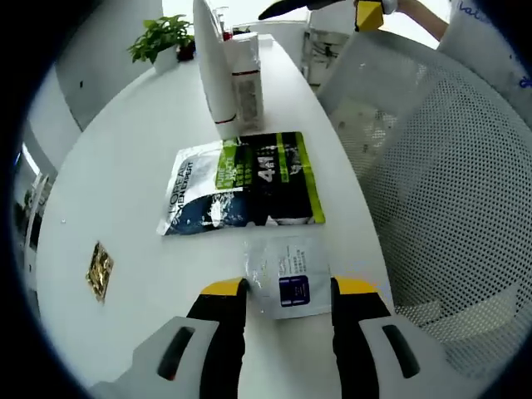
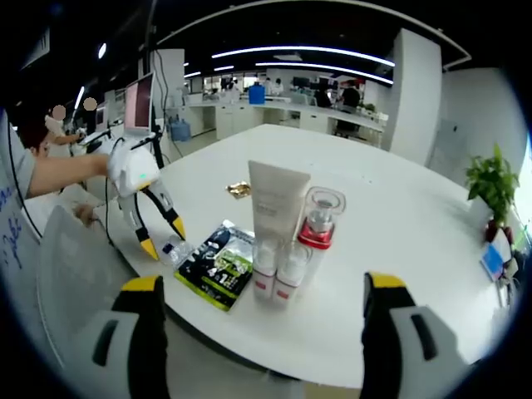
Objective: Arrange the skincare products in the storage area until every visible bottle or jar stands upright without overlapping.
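My left gripper point(image 1: 288, 288) stands released, its yellow-tipped jaws straddling a small white sachet point(image 1: 286, 275) lying flat on the white table point(image 1: 125, 174). Just beyond it lies a black-and-green L'Oréal sachet point(image 1: 241, 184), also flat. Farther along, a tall white tube point(image 1: 214, 71) stands upright beside a small white bottle point(image 1: 247, 83). From my right gripper point(image 2: 259, 293), jaws spread wide and holding nothing, I see the tube, two small white bottles point(image 2: 280, 268) and a clear red-based jar point(image 2: 318, 218) clustered upright, well apart from a potted plant point(image 2: 494, 184).

Tall white tube's point(image 1: 213, 66) top beyond the left gripper view's edge.
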Demonstrator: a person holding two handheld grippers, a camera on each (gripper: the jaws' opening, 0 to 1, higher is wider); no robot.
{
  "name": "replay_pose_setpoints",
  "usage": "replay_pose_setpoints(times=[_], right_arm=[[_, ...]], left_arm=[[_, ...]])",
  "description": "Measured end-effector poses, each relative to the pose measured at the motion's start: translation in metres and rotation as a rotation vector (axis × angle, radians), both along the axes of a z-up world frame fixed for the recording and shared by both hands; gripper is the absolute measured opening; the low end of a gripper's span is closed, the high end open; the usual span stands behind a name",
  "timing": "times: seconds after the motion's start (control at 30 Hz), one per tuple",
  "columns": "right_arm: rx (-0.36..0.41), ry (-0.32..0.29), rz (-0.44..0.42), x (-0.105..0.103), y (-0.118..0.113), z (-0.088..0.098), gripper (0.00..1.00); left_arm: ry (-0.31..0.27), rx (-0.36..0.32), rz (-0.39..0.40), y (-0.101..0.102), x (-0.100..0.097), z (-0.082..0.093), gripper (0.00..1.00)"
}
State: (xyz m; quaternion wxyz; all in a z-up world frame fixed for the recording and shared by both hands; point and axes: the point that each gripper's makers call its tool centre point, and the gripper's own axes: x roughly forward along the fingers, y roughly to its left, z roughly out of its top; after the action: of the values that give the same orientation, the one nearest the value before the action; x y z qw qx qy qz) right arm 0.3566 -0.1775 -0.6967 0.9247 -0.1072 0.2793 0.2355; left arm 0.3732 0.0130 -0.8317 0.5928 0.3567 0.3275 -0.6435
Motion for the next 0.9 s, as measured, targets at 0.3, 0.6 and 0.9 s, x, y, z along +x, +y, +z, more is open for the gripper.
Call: replay_pose_setpoints(times=[0.3, 0.6, 0.9], right_arm=[[0.001, -0.002, 0.009, -0.0002, 0.0042, 0.0007, 1.0], [-0.008, 0.007, 0.015, -0.0032, 0.0035, -0.0012, 1.0], [-0.01, 0.007, 0.026, -0.0034, 0.0061, 0.0003, 1.0]], left_arm=[[0.001, -0.005, 0.016, 0.0009, 0.0023, 0.0005, 0.38], [0.005, -0.027, 0.041, -0.001, 0.0024, 0.0005, 0.39], [-0.001, -0.021, 0.078, 0.0007, 0.0057, -0.0007, 0.53]])
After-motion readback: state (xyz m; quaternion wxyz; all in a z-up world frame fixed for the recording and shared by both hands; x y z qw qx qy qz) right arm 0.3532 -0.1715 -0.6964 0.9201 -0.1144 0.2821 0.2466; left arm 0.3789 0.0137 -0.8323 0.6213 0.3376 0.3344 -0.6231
